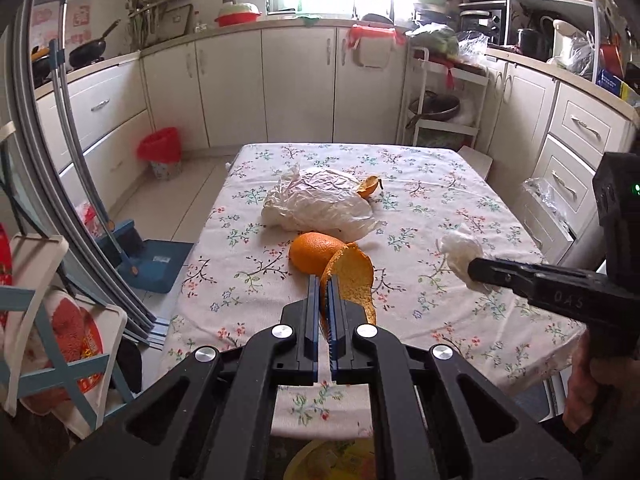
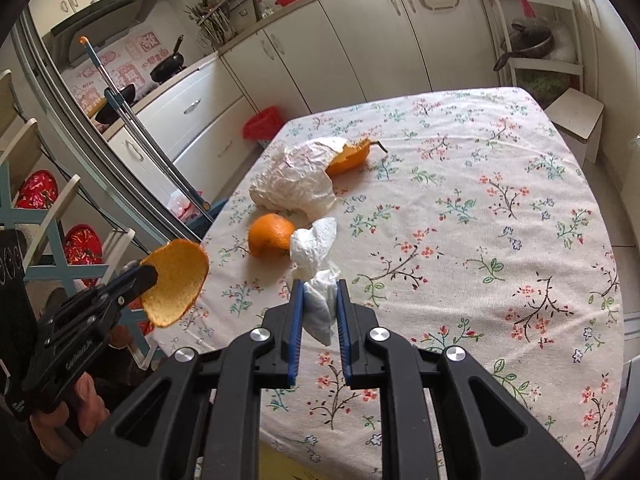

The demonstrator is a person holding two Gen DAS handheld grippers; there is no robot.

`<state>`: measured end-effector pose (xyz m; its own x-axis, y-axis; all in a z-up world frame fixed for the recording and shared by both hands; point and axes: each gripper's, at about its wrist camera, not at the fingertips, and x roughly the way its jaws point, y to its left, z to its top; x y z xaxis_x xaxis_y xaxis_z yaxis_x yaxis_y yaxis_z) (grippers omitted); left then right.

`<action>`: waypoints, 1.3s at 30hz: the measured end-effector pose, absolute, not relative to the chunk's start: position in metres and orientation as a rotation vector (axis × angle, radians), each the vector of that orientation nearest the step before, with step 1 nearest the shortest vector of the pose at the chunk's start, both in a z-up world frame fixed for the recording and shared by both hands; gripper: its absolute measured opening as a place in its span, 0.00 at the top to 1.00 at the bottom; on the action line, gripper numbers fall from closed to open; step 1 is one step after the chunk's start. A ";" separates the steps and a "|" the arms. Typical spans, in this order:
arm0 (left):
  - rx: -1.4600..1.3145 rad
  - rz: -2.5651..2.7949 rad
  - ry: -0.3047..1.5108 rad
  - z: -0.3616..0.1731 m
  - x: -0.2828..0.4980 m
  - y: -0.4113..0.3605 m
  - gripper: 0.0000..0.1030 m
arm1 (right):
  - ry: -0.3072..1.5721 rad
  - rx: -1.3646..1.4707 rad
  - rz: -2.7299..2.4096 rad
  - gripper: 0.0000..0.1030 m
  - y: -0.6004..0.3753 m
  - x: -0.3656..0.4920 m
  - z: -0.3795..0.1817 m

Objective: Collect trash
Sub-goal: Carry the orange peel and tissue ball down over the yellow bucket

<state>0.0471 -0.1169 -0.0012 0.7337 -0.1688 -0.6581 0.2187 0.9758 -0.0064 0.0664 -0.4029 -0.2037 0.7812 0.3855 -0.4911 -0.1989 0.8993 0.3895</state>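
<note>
My left gripper (image 1: 323,280) is shut on a curved piece of orange peel (image 1: 352,276), lifted off the floral tablecloth (image 1: 440,184); the right wrist view shows that peel (image 2: 176,284) hanging off the table's left edge. My right gripper (image 2: 319,286) is shut on a crumpled white tissue (image 2: 316,256), seen from the left wrist as a tissue (image 1: 460,252) at the finger's tip. On the cloth lie an orange-coloured rounded peel or fruit (image 1: 314,250), a crumpled white plastic bag (image 1: 320,200) and another peel piece (image 1: 370,186) behind it.
A red-lined waste bin (image 1: 160,152) stands on the floor by the cabinets at the left. A blue dustpan and brush (image 1: 152,256) lie beside the table. A folding chair (image 1: 52,320) is at the near left. A small stool (image 2: 576,120) stands at the far right corner.
</note>
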 end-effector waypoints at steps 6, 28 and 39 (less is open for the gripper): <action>0.067 -0.204 0.703 0.009 0.022 -0.113 0.97 | 0.547 0.304 0.330 0.84 -0.396 0.049 -0.193; 0.063 -0.200 0.785 0.003 -0.081 -0.092 0.97 | 0.481 0.332 0.320 0.84 -0.381 -0.036 -0.208; 0.046 -0.215 0.876 -0.023 -0.104 -0.087 0.97 | 0.530 0.306 0.335 0.84 -0.357 -0.072 -0.231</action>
<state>-0.1041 -0.0868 -0.0232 0.6197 -0.1686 -0.7665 0.2059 0.9774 -0.0485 -0.0716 -0.3570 -0.2309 0.8111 0.3868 -0.4387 -0.2309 0.9009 0.3675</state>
